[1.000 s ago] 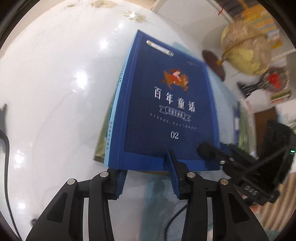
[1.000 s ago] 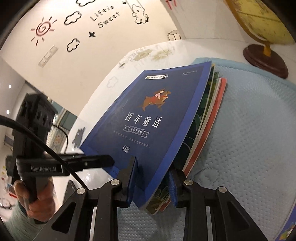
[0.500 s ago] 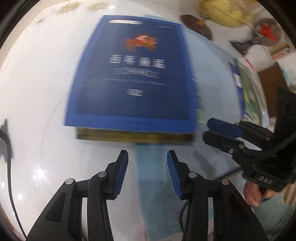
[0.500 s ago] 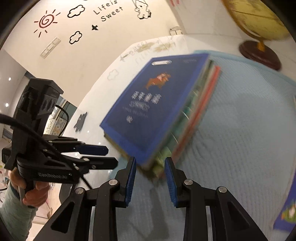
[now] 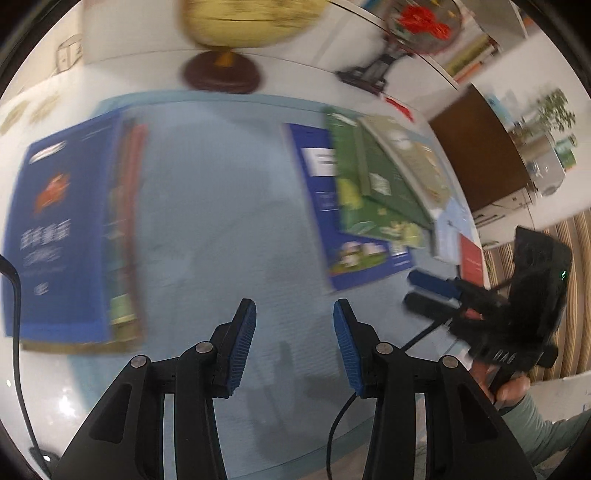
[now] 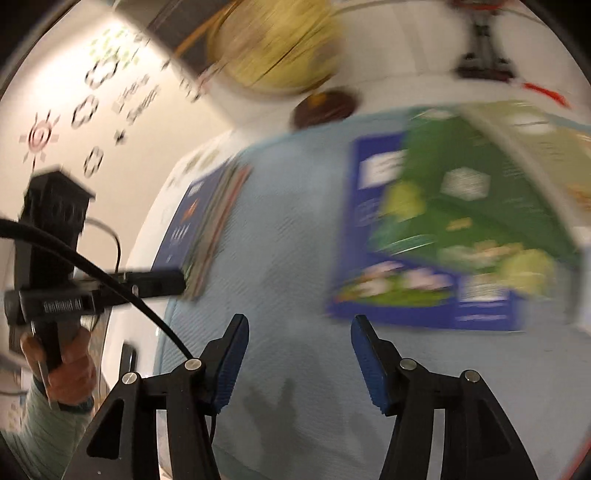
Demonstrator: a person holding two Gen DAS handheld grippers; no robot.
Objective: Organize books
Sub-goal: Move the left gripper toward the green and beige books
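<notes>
A stack of books topped by a dark blue book (image 5: 59, 229) lies at the left of the light blue mat (image 5: 221, 206); it also shows in the right wrist view (image 6: 188, 221). A loose pile with a blue book (image 5: 321, 206), a green book (image 5: 365, 188) and a beige book (image 5: 410, 158) lies at the right; the green book also shows in the right wrist view (image 6: 461, 195). My left gripper (image 5: 291, 332) is open and empty over the mat. My right gripper (image 6: 297, 354) is open and empty, below the loose pile. Both views are blurred.
A yellow globe (image 5: 243, 22) on a dark wooden base (image 5: 221, 74) stands behind the mat on the white table (image 5: 44, 376). A red fan-like ornament (image 5: 417, 22) stands at the back right. A brown cabinet (image 5: 476, 155) is beyond the table.
Both grippers let go of the blue-topped stack, opened wider and swung right toward the loose pile. The stack now lies flat at the left.
</notes>
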